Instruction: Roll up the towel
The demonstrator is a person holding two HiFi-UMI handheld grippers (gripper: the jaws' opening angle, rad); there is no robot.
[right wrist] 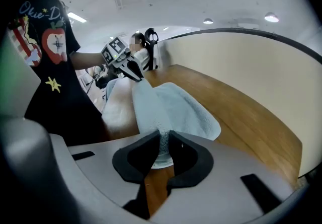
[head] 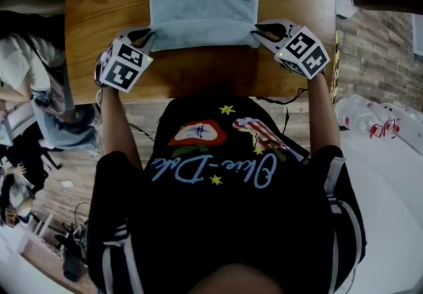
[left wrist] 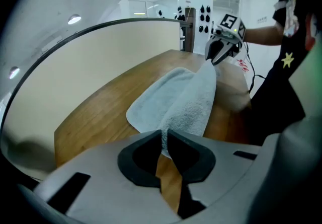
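Both grippers are on the towel point(head: 203, 14), which lies across the middle of the worktop point(head: 198, 78), toward its far edge. The left gripper point(head: 150, 36) has the near-left corner, fingers point(left wrist: 147, 143) pinching the pale blue terry. The right gripper point(head: 256, 35) takes the near-right corner, fingers point(right wrist: 146, 150) clamped on cloth. The towel's near edge looks lifted off the worktop, though the head view leaves that unclear.

1. Left gripper point(head: 148, 37) and right gripper point(head: 259, 34): pale grey shells, black pads point(left wrist: 138, 160) lining the jaws.
2. Behind each one's jaws sits a cube point(head: 124, 65) of black-and-white square markers.
3. Black T-shirt point(head: 225, 213) with yellow stars, pale-blue script, a red apple print; white stripes on the sleeves point(head: 334, 183).
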